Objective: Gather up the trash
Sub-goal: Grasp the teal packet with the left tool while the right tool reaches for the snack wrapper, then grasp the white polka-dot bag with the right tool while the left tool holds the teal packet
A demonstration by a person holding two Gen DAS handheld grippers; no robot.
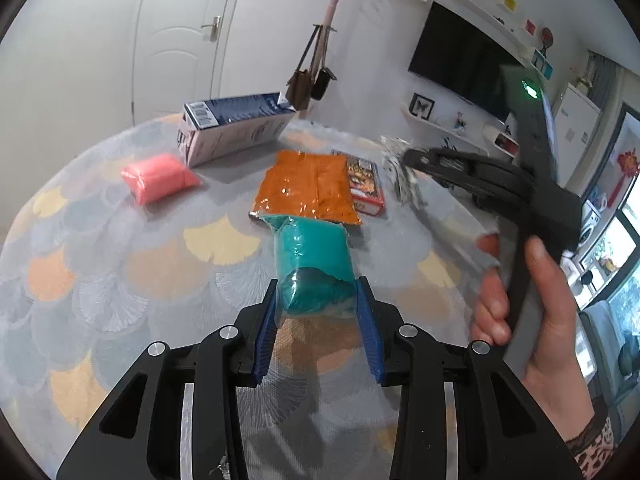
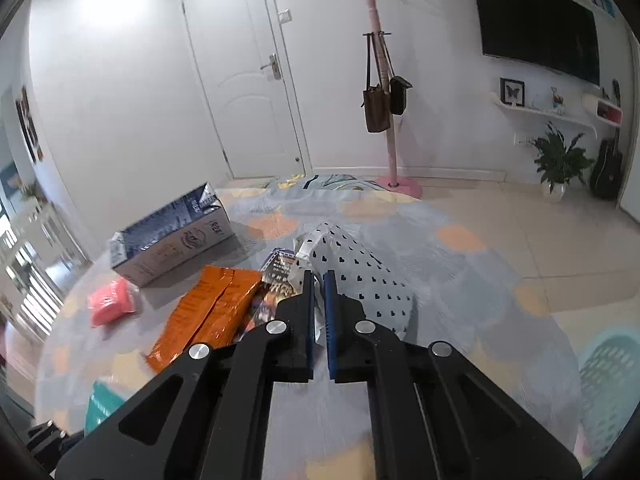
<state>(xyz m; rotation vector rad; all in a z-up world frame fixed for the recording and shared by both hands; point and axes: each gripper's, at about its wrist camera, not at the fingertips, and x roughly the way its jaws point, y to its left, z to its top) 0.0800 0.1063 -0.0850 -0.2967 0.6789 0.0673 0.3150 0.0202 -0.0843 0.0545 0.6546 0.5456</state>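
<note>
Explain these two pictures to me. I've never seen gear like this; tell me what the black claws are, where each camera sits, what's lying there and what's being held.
The claws are hand-held two-finger grippers, one per hand, each with a fisheye camera looking along its fingers. In the left one's view, the left gripper is clamped on a teal packet; the person's right hand shows beside it. In the other view, the right gripper pinches a white heart-print wrapper. On the patterned cloth lie an orange packet, a pink packet, a carton on its side and a small printed box.
</note>
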